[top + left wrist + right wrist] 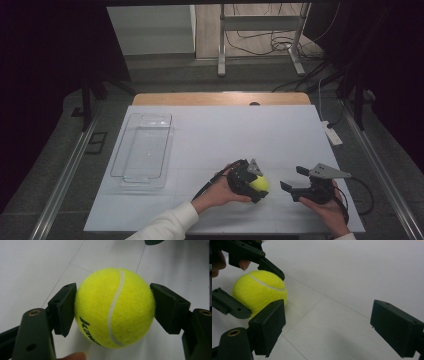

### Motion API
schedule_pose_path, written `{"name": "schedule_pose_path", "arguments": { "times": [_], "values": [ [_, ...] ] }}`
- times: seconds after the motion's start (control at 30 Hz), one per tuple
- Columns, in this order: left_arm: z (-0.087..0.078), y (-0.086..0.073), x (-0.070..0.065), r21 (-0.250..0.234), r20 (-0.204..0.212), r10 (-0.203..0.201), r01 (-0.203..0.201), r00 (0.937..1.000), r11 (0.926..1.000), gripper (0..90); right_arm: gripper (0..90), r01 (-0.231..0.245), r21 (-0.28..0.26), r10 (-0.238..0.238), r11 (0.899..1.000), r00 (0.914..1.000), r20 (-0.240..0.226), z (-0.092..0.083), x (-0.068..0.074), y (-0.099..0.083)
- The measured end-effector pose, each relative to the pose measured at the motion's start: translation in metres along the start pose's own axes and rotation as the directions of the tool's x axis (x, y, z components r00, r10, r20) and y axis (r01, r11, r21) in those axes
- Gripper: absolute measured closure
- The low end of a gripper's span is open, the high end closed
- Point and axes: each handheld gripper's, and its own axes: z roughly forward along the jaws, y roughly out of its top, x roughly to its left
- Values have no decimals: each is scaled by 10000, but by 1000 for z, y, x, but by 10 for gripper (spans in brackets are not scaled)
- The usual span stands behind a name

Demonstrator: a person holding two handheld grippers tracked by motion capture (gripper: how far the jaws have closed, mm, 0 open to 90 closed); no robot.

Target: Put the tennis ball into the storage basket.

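At the table's left sits the clear plastic tray (142, 150), rigid, shallow and glossy, likely where the ball is headed. Your left gripper (254, 185) pinches the tennis ball (113, 307) across its widest part (both flat black pads press into the yellow felt) low over the near centre of the white table (240, 130). Your right gripper (295, 181) waits just beside it, jaws spread on nothing.

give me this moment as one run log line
left gripper: shut on tennis ball | right gripper: open, empty, beside ball | clear tray: empty, far left on table
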Motion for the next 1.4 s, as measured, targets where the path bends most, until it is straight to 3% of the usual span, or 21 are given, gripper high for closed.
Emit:
{"name": "schedule_pose_path", "arguments": {
  "times": [0.73,1.4],
  "values": [
    [-23,0,3,-634,-208,-90,76,9997,9980,267,135,37,-57,-36,10000,10000,29,-1,1,0],
    [-52,-1,6,-1373,-674,-176,82,9976,9905,266,136,70,-109,-70,9999,10000,12,-2,2,1]
  ]
}}
